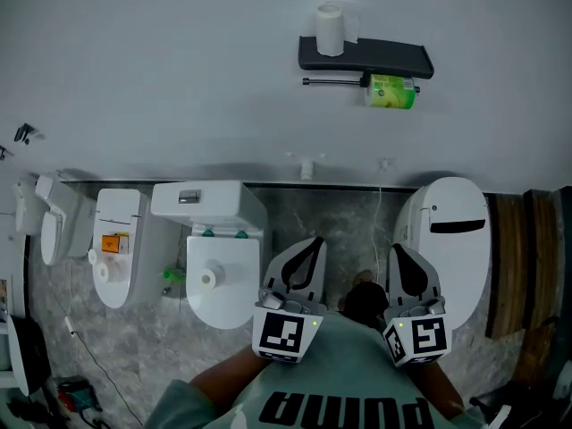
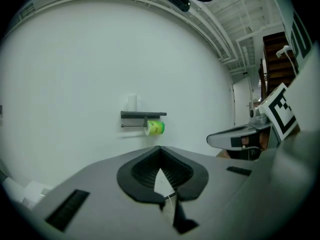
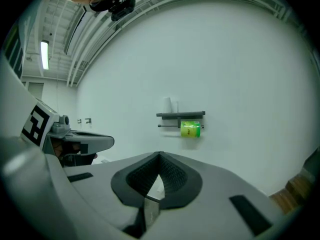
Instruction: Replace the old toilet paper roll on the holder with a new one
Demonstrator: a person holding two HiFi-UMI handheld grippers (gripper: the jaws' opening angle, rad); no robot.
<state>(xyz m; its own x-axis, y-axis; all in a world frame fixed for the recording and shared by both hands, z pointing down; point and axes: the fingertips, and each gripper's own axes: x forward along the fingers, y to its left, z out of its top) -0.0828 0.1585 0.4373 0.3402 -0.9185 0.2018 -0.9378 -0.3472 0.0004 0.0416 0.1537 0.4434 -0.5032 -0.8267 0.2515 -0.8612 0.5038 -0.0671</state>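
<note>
A white toilet (image 1: pixel 223 206) stands on the floor at the left, w/ a paper roll (image 1: pixel 207 278) lying on its lid. Next is the left gripper (image 1: pixel 313 241), low down near the person. Its jaws are shut tight, tips touching, nothing btw them. High on the wall, well apart from both grippers, is the dark holder (image 1: pixel 365 56). A white roll (image 1: pixel 330 29) stands upright on its shelf, at the left end. A green roll (image 1: pixel 391 91) hangs on the bar under the shelf, at the right end. The right gripper (image 1: pixel 398 250) is beside the left one. Its jaws are closed too & hold nothing. In the left gripper view the green roll sits far off, just above the jaw tips. In the right gripper view it's above & a bit right. A white bin (image 1: pixel 451 231) stands far right.
</note>
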